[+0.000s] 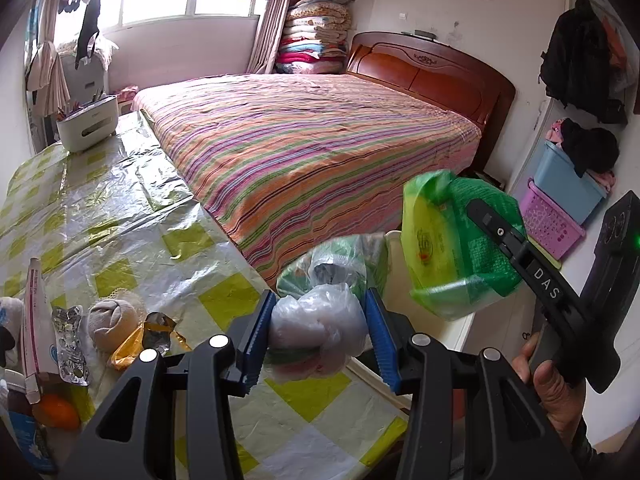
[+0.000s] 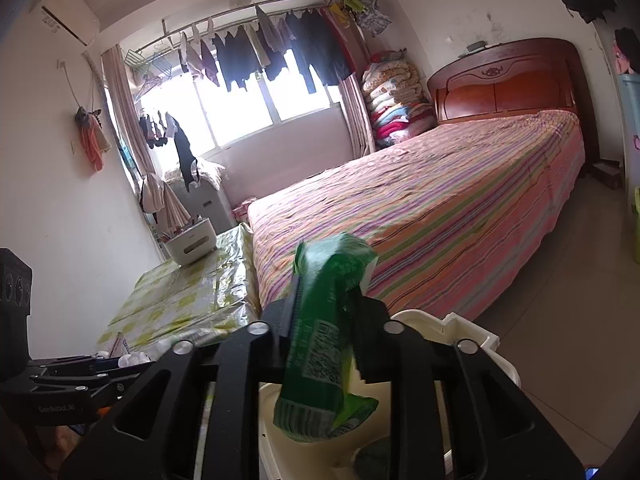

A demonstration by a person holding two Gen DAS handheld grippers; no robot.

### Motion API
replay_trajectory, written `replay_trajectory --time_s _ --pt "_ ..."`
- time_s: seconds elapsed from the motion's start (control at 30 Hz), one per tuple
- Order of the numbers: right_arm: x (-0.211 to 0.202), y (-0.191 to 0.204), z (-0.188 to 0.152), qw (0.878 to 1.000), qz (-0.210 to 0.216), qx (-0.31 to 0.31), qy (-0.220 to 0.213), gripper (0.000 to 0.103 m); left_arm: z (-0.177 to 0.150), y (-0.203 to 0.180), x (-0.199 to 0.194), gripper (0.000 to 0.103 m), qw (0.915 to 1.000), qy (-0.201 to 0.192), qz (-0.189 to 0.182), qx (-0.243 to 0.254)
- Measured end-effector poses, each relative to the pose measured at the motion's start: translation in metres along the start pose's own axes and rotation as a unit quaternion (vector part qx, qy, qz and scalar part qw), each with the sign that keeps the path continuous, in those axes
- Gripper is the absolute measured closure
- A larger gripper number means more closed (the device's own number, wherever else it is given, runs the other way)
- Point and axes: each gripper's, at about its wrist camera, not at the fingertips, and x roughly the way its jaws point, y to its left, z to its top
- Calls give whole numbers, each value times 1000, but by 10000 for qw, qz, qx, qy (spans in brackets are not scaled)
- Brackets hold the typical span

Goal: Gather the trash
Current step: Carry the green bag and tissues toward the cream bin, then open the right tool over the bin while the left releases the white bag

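My left gripper [image 1: 320,328] is shut on a crumpled clear plastic bag [image 1: 316,328], held above the table's right edge. Beyond it lies bagged trash [image 1: 336,260] at the top of a white bin [image 1: 394,240]. My right gripper [image 2: 326,320] is shut on a green snack wrapper [image 2: 324,344] and holds it over the white bin [image 2: 476,332]. The same wrapper [image 1: 452,240] and right gripper [image 1: 516,248] show at the right of the left wrist view. On the table [image 1: 120,208] lie a foil wrapper [image 1: 72,344], a yellow wrapper [image 1: 148,340] and an orange [image 1: 56,410].
A striped bed [image 1: 320,148] runs along the table's far side. A white organiser box [image 1: 88,124] stands at the table's far end. Blue and purple baskets [image 1: 560,200] stand by the right wall. A beige cloth ball [image 1: 110,322] and a paper packet [image 1: 36,320] lie at the near left.
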Motion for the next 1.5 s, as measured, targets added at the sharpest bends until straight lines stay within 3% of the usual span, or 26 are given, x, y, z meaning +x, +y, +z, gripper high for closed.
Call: replay_trajectory --time_s 0.2,0.3,0.4,0.67,0.7,0.77,0.8,0.83,0.93,1.03,1.13,1.2,1.27,1.3,1.33,1.5 --pt "-6 -5 3 9999 -39 71 -142 47 -1 -2 1 60 10000 11 -24 10" --pt "-8 -8 4 9997 -11 170 -197 44 -1 -4 5 79 10000 49 -73 20" --pt "-9 -6 6 9996 22 174 -232 44 -1 -8 11 90 9999 96 -100 67" --pt "-8 -10 8 9995 54 208 -240 40 -9 -11 11 89 9977 517 -73 441" --pt "-8 -11 8 9994 74 242 -226 40 -14 -13 8 88 9963 584 -69 626" --pt "-7 -12 7 9992 136 317 -190 40 -23 -17 4 73 9919 732 90 1038" --pt "-6 -13 6 9991 179 354 -179 39 -28 -19 2 48 9897 754 208 1202" --pt "-6 -13 6 9989 218 381 -169 39 -35 -23 -4 30 9861 660 366 1482" --pt "-6 -10 5 9987 300 389 -154 39 -47 -27 -12 27 9805 600 383 1834" --pt "-6 -6 4 9986 359 345 -155 38 -56 -27 -4 27 9767 996 170 1894" --pt "-6 -6 3 9985 386 361 -147 38 -65 -24 12 27 9700 1386 294 1977" --pt "-5 -9 3 9984 386 385 -139 37 -68 -21 18 27 9711 1524 171 1830" --pt "-4 -12 3 9981 401 455 -131 37 -68 -15 21 33 9749 1602 -8 1547" --pt "-3 -15 4 9979 412 490 -123 37 -68 -14 21 47 9758 1629 -133 1452" --pt "-3 -18 4 9977 425 519 -114 37 -68 -13 22 49 9759 1672 -240 1384" --pt "-2 -20 4 9975 459 534 -111 37 -71 -27 24 58 9736 1518 -16 1702"
